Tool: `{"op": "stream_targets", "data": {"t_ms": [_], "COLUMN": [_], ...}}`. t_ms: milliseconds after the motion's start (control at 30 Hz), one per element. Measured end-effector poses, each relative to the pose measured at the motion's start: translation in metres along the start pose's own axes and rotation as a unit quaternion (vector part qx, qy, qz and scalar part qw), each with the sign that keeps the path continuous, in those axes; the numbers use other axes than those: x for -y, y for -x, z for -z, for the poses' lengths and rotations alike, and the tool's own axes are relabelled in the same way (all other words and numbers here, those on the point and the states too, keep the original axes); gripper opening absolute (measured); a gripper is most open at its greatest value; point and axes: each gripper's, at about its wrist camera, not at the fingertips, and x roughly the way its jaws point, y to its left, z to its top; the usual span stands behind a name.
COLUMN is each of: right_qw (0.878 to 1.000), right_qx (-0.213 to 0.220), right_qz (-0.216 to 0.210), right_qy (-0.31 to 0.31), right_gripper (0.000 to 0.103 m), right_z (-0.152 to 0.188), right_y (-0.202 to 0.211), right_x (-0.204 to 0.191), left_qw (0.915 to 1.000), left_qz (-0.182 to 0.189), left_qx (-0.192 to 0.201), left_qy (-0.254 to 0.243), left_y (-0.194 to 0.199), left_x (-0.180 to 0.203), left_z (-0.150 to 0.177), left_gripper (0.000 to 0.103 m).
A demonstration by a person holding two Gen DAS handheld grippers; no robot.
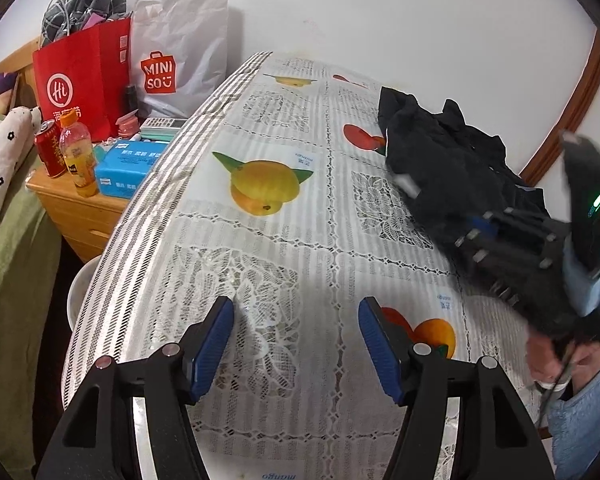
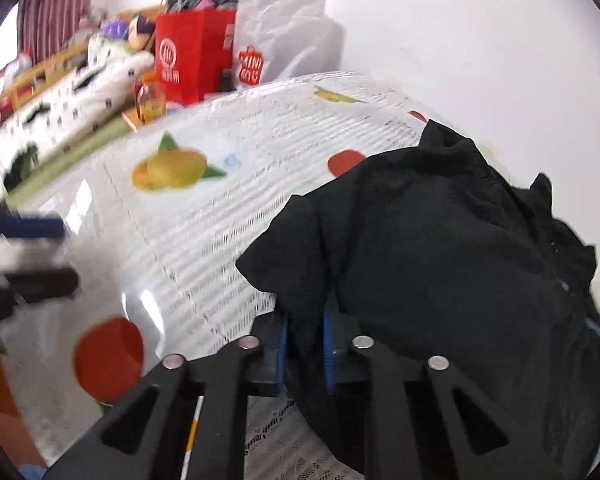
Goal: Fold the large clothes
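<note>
A crumpled black garment (image 1: 432, 148) lies on the right side of the table, over the fruit-print lace tablecloth (image 1: 268, 240). In the right wrist view my right gripper (image 2: 305, 344) is shut on a fold of that black garment (image 2: 440, 248), the blue pads squeezing the cloth between them. In the left wrist view the right gripper's body shows blurred at the garment's near edge, held by a hand in a light blue sleeve (image 1: 580, 412). My left gripper (image 1: 296, 344) hovers open over bare tablecloth, nothing between its blue pads. It also appears blurred at the left edge of the right wrist view as the left gripper (image 2: 32, 248).
A wooden nightstand (image 1: 76, 204) left of the table holds a red can, an orange drink bottle (image 1: 78, 160), a blue tissue pack (image 1: 128, 168), a red paper bag (image 1: 82, 80) and a white Miniso bag (image 1: 176, 68). A bed with floral bedding (image 2: 68, 92) lies beyond. A white wall backs the table.
</note>
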Motion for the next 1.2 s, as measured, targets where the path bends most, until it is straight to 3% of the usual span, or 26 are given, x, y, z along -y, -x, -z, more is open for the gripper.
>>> {"op": "stream_targets", "data": {"t_ms": [100, 200, 400, 700, 933, 1200], "right_qw": [0.998, 0.991, 0.965, 0.947, 0.945, 0.937], "right_qx": [0.045, 0.099, 0.152, 0.122, 0.057, 0.038], "right_qz": [-0.021, -0.005, 0.032, 0.078, 0.104, 0.166], "right_qy": [-0.044, -0.089, -0.211, -0.286, -0.306, -0.304], "right_gripper": [0.010, 0.010, 0.009, 0.009, 0.016, 0.020], "right_z": [-0.007, -0.006, 0.028, 0.098, 0.151, 0.209], "right_y": [0.029, 0.067, 0.115, 0.116, 0.102, 0.129], "right_x": [0.023, 0.059, 0.152, 0.225, 0.242, 0.266], "left_qw": [1.0000, 0.9998, 0.9991, 0.9948, 0.9890, 0.9803], "left_qz": [0.001, -0.004, 0.004, 0.019, 0.043, 0.079], "left_qx": [0.001, 0.009, 0.025, 0.030, 0.019, -0.002], "left_qy": [-0.009, -0.018, -0.033, -0.096, -0.140, -0.181], "left_y": [0.000, 0.003, 0.006, 0.009, -0.006, -0.038], "left_x": [0.007, 0.016, 0.039, 0.103, 0.160, 0.225], "left_z": [-0.005, -0.012, -0.028, -0.040, -0.030, -0.008], "left_gripper": [0.062, 0.062, 0.062, 0.062, 0.062, 0.063]}}
